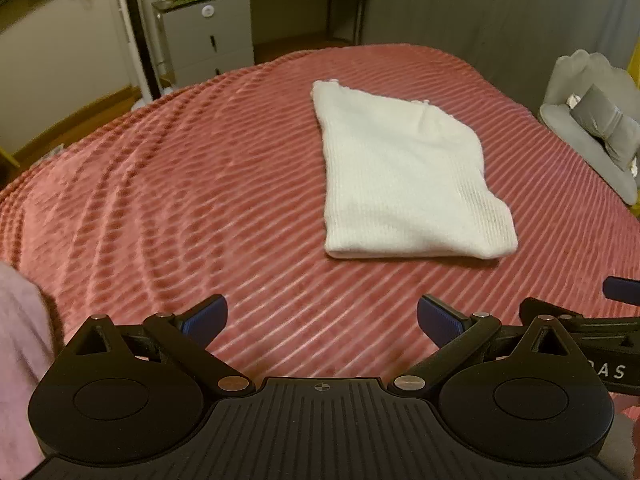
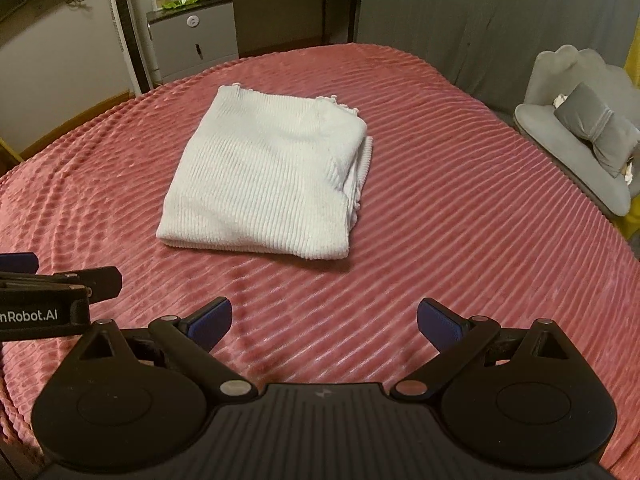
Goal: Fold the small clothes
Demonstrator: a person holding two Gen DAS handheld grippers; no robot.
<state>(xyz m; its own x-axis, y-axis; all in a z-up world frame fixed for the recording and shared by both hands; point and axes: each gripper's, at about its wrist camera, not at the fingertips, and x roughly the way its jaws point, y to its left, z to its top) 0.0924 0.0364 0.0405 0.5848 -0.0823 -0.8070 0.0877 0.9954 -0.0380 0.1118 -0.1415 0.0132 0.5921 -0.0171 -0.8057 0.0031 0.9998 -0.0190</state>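
Observation:
A white ribbed knit garment point(image 1: 404, 176) lies folded into a compact rectangle on the pink ribbed bedspread point(image 1: 180, 208); it also shows in the right wrist view point(image 2: 264, 180). My left gripper point(image 1: 322, 320) is open and empty, held above the bedspread short of the garment's near edge. My right gripper point(image 2: 324, 322) is open and empty too, short of the garment and a little to its right. Each gripper shows at the edge of the other's view: the right one point(image 1: 600, 320) and the left one point(image 2: 44, 300).
A grey drawer cabinet point(image 2: 192, 40) stands past the bed's far left. A grey chair with a cushion point(image 2: 580, 128) stands to the right. A grey curtain point(image 2: 480, 12) hangs behind. A pink cloth point(image 1: 20, 340) shows at the left edge.

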